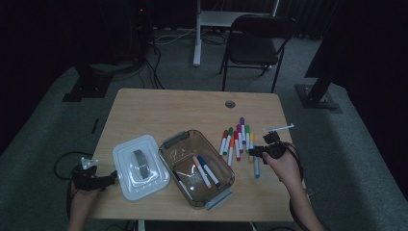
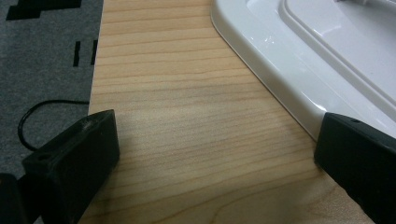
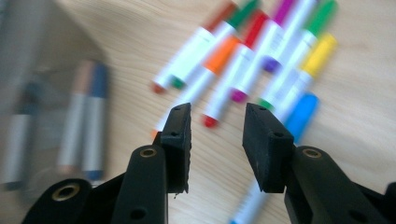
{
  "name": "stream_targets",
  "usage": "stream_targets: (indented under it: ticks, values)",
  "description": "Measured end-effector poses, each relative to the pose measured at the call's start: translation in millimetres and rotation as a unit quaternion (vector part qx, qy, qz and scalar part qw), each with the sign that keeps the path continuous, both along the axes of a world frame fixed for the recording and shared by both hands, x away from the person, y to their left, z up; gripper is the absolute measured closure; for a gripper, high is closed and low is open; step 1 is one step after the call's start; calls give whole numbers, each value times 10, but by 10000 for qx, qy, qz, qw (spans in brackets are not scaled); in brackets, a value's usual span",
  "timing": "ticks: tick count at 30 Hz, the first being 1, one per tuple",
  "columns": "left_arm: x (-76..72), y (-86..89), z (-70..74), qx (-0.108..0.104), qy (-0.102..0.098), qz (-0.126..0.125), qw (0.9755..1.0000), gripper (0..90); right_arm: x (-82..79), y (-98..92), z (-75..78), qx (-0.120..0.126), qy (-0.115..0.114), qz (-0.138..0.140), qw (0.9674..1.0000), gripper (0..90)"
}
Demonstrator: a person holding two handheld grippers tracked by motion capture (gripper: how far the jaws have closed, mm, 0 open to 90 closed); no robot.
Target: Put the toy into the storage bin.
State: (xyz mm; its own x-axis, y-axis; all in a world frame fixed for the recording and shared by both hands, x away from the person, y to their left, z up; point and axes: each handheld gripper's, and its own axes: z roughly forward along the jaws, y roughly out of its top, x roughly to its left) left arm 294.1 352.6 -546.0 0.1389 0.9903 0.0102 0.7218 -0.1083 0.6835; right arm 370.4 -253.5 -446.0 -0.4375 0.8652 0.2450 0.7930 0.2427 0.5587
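Left gripper [image 1: 114, 175] rests at near left table [image 1: 159, 103] edge, jaws spread wide over bare wood, nothing between, just beside white lid [image 1: 140, 166]. Clear container [image 1: 196, 167] mid-table holds two markers. Right gripper [image 1: 253, 150] hovers over loose markers [image 1: 238, 138] at right, jaws parted with nothing clamped; light-blue marker [image 3: 299, 116] lies just beyond

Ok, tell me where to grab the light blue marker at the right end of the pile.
Grip the light blue marker around its white barrel, mid-length, coming straight down from above. It lies flat on the table, and its lower half sticks out past the other markers, so there is probably room there for a jaw on each side. The right claw already stands open close by.
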Motion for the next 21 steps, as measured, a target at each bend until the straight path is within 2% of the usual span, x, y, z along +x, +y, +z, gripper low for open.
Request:
stream_targets:
  ticks: [6, 9, 14, 19, 21]
  values:
    - [0, 0, 0, 0, 0, 0, 10000, 6, 99, -169, -340, -244, 193, -515, 9982, 649]
    - [0, 0, 0, 1, 0, 0, 10000, 6, 136, -217, -456, -182, 296, -680, 9971, 653]
    - [0, 0, 0, 1, 1, 0, 10000, 6, 188, -242, -591, -164, 451, -850, 9952, 662]
    - [0, 0, 0, 1, 0, -1, 10000, 6, 216, -265, -654, -181, 538, -909, 9942, 672]
    - [0, 0, 0, 1, 0, 0, 10000, 6, 225, -292, -686, -314, 587, -991, 9929, 686]
